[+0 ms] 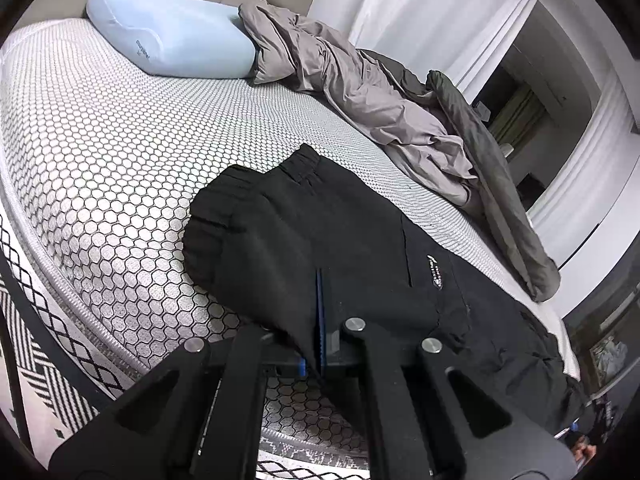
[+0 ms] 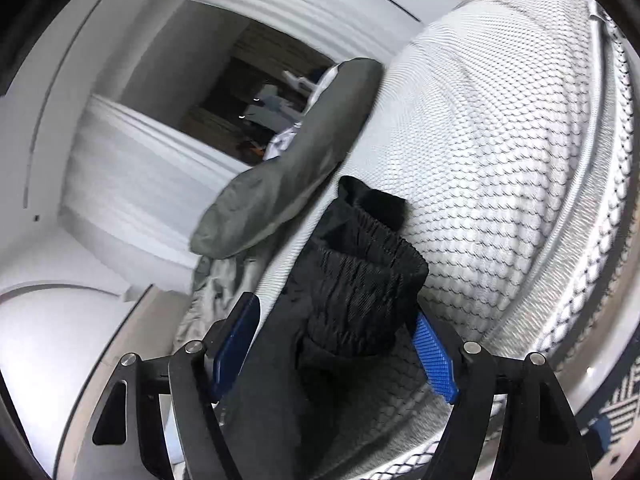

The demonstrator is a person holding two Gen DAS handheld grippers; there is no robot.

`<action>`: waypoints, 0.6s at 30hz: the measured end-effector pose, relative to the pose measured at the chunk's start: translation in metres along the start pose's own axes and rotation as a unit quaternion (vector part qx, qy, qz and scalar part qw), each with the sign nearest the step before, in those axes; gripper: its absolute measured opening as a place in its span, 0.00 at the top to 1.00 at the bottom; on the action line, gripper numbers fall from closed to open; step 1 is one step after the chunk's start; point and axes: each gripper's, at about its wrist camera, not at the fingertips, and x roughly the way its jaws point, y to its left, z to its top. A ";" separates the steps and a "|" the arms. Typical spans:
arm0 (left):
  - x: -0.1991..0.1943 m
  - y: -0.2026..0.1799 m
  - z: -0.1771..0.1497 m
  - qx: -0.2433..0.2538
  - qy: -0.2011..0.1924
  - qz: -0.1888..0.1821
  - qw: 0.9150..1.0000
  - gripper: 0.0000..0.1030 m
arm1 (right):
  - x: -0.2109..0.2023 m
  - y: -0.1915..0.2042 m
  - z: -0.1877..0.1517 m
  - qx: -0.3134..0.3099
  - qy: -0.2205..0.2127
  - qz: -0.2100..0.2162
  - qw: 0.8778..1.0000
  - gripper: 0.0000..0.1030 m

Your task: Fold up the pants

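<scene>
In the left wrist view the left tongs (image 1: 320,320) pinch a fold of the black pants (image 1: 340,240), which lie soft and limp on the bed (image 1: 100,160), trailing towards 4 o'clock. In the right wrist view the right tongs (image 2: 336,344) stand spread around the ribbed cuff (image 2: 360,280), pads not pressing; I judge this thicker elastic hem the firmest place to grip

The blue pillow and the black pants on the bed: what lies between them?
Only bare honeycomb-patterned mattress separates the blue pillow from the black pants, seen in the left wrist view.
</scene>
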 end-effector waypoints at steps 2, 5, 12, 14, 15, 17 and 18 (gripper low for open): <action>0.001 0.002 0.000 -0.003 0.001 -0.002 1.000 0.99 | 0.014 -0.011 -0.009 0.030 0.043 0.002 0.999 0.25; 0.004 0.005 0.001 -0.010 0.007 -0.006 1.000 0.99 | 0.026 -0.020 -0.020 0.054 0.068 -0.022 0.996 0.26; 0.024 0.025 -0.001 -0.075 0.060 -0.053 0.994 0.99 | 0.022 -0.005 -0.010 0.006 0.046 -0.067 0.997 0.84; 0.020 0.026 -0.002 -0.070 0.053 -0.058 0.994 0.99 | 0.010 0.005 -0.010 -0.024 0.028 -0.063 0.997 0.85; 0.019 0.025 -0.002 -0.062 0.048 -0.058 0.995 0.99 | 0.006 0.009 -0.009 -0.037 0.024 -0.059 0.997 0.85; 0.024 0.025 -0.002 -0.058 0.054 -0.057 0.995 0.99 | 0.002 0.012 -0.010 -0.057 0.029 -0.074 0.995 0.85; 0.027 0.027 -0.002 -0.062 0.059 -0.056 0.995 0.99 | 0.006 0.011 -0.011 -0.064 0.038 -0.099 0.992 0.85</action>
